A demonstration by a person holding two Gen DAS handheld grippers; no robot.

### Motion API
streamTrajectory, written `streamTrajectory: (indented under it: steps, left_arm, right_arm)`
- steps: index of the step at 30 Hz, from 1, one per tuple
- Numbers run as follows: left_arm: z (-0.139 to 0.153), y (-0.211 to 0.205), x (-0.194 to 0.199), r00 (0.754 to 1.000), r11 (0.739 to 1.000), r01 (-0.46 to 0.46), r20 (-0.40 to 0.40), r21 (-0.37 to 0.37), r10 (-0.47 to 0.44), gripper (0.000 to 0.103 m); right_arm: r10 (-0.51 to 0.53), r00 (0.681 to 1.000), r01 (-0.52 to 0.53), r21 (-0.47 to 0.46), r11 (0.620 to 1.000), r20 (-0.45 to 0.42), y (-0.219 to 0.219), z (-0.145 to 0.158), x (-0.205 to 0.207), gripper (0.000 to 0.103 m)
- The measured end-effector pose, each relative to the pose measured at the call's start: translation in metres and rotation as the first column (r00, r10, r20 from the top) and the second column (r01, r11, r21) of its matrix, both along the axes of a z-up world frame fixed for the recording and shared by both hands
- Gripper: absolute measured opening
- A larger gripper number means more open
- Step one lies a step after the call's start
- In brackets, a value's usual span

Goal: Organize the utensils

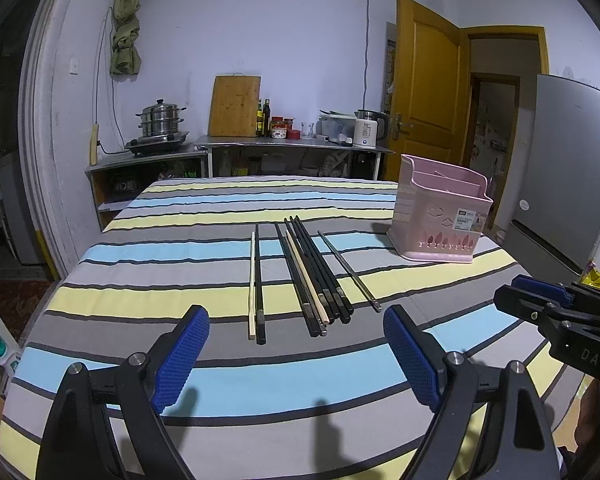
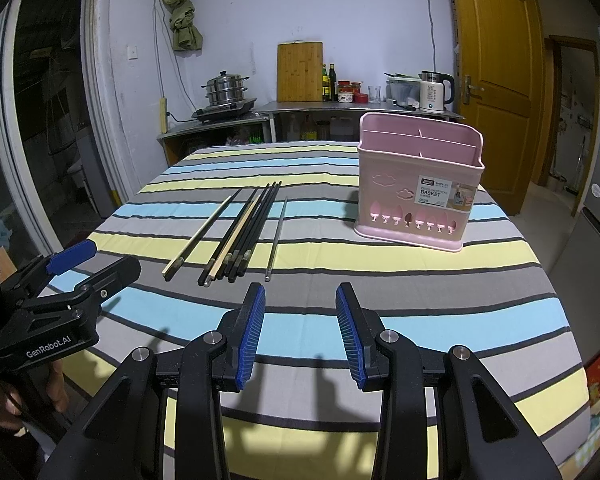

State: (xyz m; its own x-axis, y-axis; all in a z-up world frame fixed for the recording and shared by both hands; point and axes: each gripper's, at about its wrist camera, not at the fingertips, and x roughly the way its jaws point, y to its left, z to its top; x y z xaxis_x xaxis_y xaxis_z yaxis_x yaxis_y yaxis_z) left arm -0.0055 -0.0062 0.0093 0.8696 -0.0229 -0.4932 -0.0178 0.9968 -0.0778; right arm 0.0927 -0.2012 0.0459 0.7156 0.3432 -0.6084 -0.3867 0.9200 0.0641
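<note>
Both grippers, left point(image 1: 296, 356) and right point(image 2: 300, 334), hover with jaws open and empty; the lone grey chopstick point(image 2: 277, 236), probably metal, suits pinching mid-shaft for the basket point(image 2: 416, 192).

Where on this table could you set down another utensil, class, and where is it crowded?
Bare cloth lies between the lone grey chopstick and the pink basket, across the near strip before the left gripper and right gripper, and behind the chopstick tips. The chopstick bundle mid-table is crowded.
</note>
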Motion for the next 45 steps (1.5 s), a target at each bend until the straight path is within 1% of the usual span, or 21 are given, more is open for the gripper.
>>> streamTrajectory:
  steps: [17, 26, 29, 33, 35, 37, 40, 42, 43, 45]
  left_arm:
    - [-0.002, -0.002, 0.001, 1.000, 1.000, 0.005, -0.003, 0.002, -0.005, 0.089]
    - [-0.007, 0.003, 0.008, 1.000, 1.000, 0.017, -0.025, 0.017, -0.017, 0.089]
    - [-0.010, 0.008, 0.018, 0.999, 0.999, 0.013, -0.049, 0.033, -0.011, 0.089]
    - [-0.014, 0.024, 0.039, 0.995, 1.000, 0.011, -0.101, 0.019, -0.009, 0.089]
    - [-0.015, 0.031, 0.054, 0.991, 1.000, 0.001, -0.133, 0.025, 0.003, 0.089]
    - [-0.018, 0.041, 0.071, 0.985, 1.000, -0.010, -0.175, 0.014, 0.012, 0.089]
    - [-0.025, 0.057, 0.097, 0.972, 0.999, -0.031, -0.232, 0.003, 0.031, 0.081]
    - [-0.030, 0.066, 0.116, 0.963, 0.999, -0.032, -0.270, -0.019, 0.026, 0.073]
    - [-0.032, 0.071, 0.125, 0.958, 0.999, -0.033, -0.285, -0.029, 0.024, 0.070]
    - [-0.034, 0.077, 0.141, 0.951, 0.999, -0.036, -0.309, -0.030, 0.024, 0.063]
  right_arm:
    - [0.000, 1.000, 0.000, -0.001, 1.000, -0.004, 0.000, -0.003, 0.002, 0.038]
    - [0.006, 1.000, -0.006, -0.009, 1.000, -0.018, 0.004, -0.009, 0.008, 0.038]
    - [0.015, 1.000, -0.015, -0.008, 1.000, -0.026, 0.006, -0.009, 0.013, 0.038]
    - [0.028, 0.999, -0.028, 0.002, 1.000, -0.036, 0.011, -0.009, 0.025, 0.038]
    - [0.035, 0.999, -0.035, 0.003, 0.999, -0.042, 0.016, -0.009, 0.033, 0.038]
    - [0.041, 0.998, -0.040, 0.002, 0.999, -0.055, 0.021, -0.011, 0.042, 0.038]
    - [0.049, 0.996, -0.049, -0.005, 0.999, -0.077, 0.030, -0.015, 0.058, 0.038]
    - [0.054, 0.994, -0.055, -0.009, 0.998, -0.098, 0.035, -0.018, 0.069, 0.038]
    - [0.056, 0.992, -0.057, -0.011, 0.998, -0.112, 0.038, -0.020, 0.075, 0.038]
    - [0.057, 0.990, -0.059, -0.012, 0.998, -0.132, 0.043, -0.024, 0.086, 0.038]
